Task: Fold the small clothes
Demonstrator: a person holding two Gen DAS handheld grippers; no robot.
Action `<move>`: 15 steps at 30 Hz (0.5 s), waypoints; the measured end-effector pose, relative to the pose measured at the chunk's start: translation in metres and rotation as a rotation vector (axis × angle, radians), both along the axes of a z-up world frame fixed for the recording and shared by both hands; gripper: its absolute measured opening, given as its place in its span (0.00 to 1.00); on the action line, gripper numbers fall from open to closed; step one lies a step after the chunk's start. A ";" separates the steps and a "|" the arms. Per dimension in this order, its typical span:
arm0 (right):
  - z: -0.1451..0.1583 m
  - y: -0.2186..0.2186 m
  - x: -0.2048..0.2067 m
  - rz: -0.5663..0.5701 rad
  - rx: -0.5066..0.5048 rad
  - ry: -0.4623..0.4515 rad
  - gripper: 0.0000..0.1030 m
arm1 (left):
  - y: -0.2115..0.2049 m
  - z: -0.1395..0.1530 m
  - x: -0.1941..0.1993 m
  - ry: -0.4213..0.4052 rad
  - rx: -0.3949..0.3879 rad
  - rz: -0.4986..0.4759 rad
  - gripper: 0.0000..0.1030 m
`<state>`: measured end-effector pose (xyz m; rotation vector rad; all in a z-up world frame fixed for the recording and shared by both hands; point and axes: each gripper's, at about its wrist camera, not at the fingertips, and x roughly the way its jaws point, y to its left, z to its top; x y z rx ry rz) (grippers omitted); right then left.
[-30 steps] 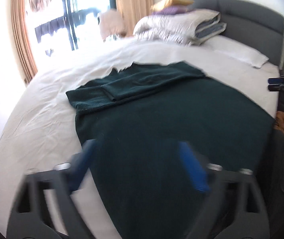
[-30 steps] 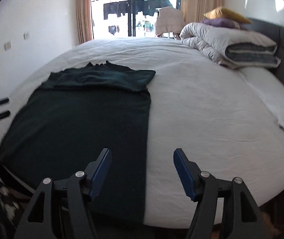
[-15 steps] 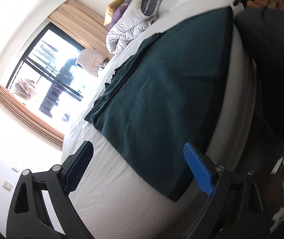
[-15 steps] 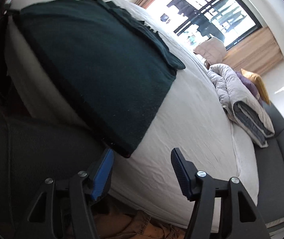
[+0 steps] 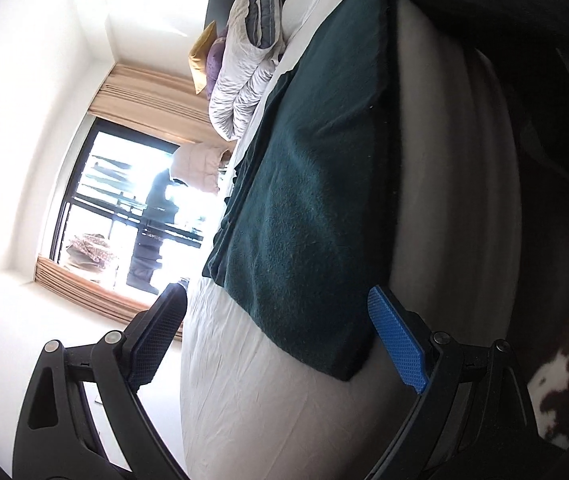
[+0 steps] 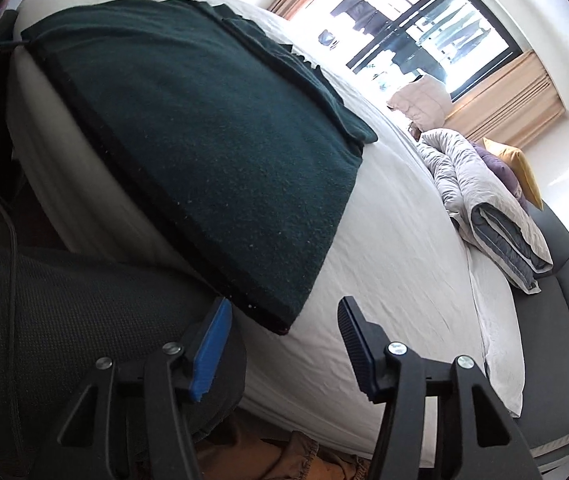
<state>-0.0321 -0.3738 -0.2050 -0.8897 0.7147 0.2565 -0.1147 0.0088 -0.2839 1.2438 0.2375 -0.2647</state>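
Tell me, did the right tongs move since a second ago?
Yes. The right tongs have dropped and rolled toward the bed's near edge; their closing jaws now frame the green cloth's corner, where before they looked across the bed top.

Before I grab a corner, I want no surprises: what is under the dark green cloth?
The dark green cloth lies on the white bedsheet, its near edge hanging over the mattress side. Whether anything lies between cloth and sheet is covered; its surface looks flat.

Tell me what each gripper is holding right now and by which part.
Nothing: left gripper open at the green cloth corner; right gripper closing around its other corner.
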 end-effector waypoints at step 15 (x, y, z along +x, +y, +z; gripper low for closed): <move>0.007 0.010 0.006 -0.002 0.031 -0.029 0.56 | -0.002 -0.011 0.009 0.046 -0.028 0.020 0.42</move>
